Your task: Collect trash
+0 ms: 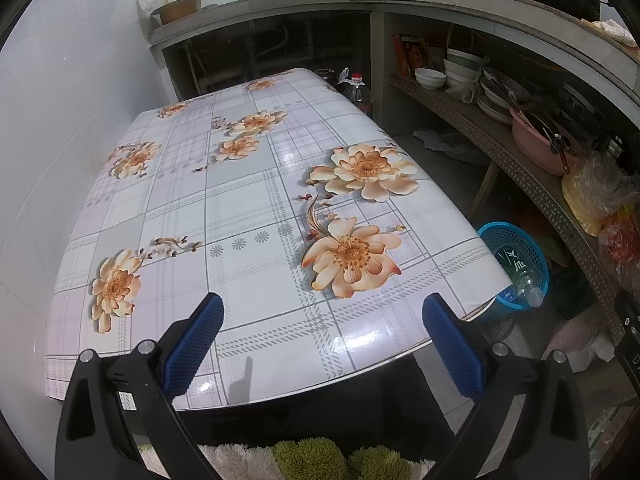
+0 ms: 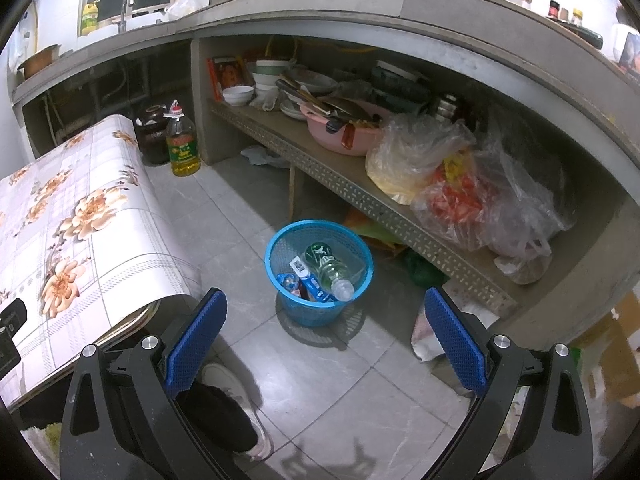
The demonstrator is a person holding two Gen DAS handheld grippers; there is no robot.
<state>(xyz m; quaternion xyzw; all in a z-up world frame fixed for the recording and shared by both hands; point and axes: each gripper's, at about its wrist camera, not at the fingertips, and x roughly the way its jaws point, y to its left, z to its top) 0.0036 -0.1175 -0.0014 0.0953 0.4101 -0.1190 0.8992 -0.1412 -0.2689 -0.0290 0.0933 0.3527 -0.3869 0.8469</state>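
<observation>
A blue mesh waste basket (image 2: 362, 280) stands on the tiled floor beside the table; in the left wrist view the basket (image 1: 536, 256) peeks out past the table's right edge. Inside lie a clear plastic bottle (image 2: 332, 272) with a green label and blue and red wrappers (image 2: 298, 280). My right gripper (image 2: 324, 332) hangs open above the floor just in front of the basket, nothing between its blue pads. My left gripper (image 1: 322, 334) is open over the near edge of the flowered table (image 1: 240, 208), holding nothing.
A low concrete shelf (image 2: 360, 196) on the right carries bowls, a pink basin (image 2: 340, 132) and plastic bags (image 2: 460, 184). An oil bottle (image 2: 183, 148) and dark jar (image 2: 152, 136) stand on the floor behind the table. A person's shoe (image 2: 236, 396) is below my right gripper.
</observation>
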